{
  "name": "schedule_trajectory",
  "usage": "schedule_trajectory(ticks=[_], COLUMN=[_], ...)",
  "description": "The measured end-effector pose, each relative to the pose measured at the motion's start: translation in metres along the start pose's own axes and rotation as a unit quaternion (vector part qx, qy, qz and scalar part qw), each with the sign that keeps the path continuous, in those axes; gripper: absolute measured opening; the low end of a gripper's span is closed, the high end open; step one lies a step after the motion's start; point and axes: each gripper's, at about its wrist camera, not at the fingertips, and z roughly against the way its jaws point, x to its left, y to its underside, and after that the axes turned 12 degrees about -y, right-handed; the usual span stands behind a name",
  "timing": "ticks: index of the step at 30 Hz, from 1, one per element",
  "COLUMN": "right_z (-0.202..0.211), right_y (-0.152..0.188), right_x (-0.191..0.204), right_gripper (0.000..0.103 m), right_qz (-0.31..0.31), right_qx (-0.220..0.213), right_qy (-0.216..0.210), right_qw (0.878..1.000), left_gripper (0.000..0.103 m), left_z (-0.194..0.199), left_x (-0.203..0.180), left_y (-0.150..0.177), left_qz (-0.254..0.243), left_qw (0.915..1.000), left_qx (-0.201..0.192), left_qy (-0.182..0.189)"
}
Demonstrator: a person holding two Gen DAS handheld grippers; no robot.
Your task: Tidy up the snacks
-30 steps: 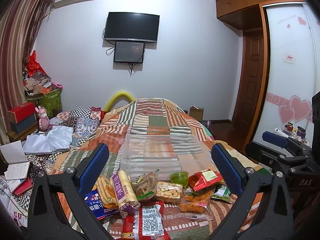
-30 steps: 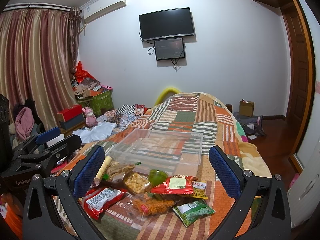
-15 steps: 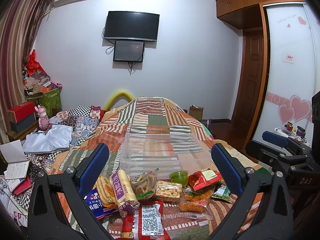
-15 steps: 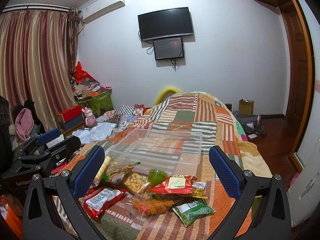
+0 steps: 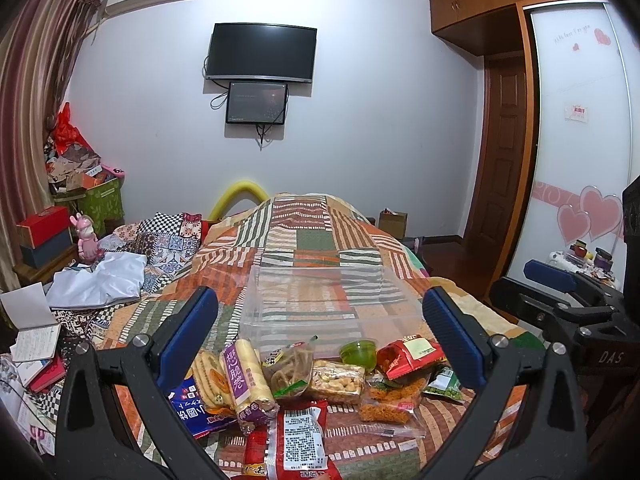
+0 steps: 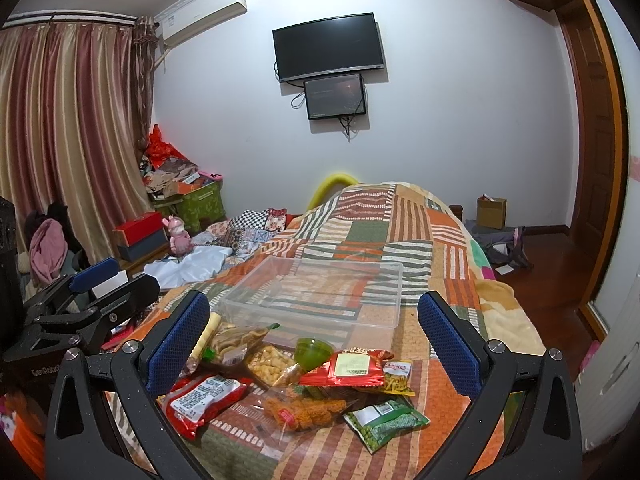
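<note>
While jaws gape, snacks point(image 5: 320, 376) between, beyond tips

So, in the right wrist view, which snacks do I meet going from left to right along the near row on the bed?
Red packet with white label → clear bag of orange fried snack → green pea packet.

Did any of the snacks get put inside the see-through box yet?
No, the clear box shows only the quilt pattern through its bottom, and the snack packets all lie on the bed in front of it.
</note>
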Motion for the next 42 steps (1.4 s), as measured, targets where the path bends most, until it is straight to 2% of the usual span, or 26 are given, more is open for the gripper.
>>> schedule_trajectory(ticks=[22,27,35,41,42], right_z=[-0.003,-0.012,-0.038,-0.051,-0.053], right_y=[0.004,0.012,0.038,0.047,0.048], right_x=[-0.008,-0.018,-0.046,-0.055,-0.056], right_gripper=[0.103,0.103,0.103,0.103,0.103], right_qz=[-0.013,-0.015,-0.032,-0.037,-0.04], right_qx=[0.008,0.029,0.103,0.136,0.139], right_qy=[0.005,0.013,0.027,0.029,0.027], right_qw=[1.0,0.999,0.994,0.99,0.989], left_gripper=[0.103,0.103,0.103,0.102,0.098], left_z=[-0.004,-0.02,-0.053,-0.079,-0.084], left_x=[0.003,0.013,0.024,0.039,0.041], left_y=[0.002,0.009,0.033,0.046,0.046], left_qz=[-0.001,-0.006,-0.03,-0.011,-0.007], left_qw=[1.0,0.9993,0.9943,0.9904,0.9896], left_qx=[0.009,0.037,0.1,0.138,0.143], left_qy=[-0.001,-0.007,-0.019,-0.012,-0.014])
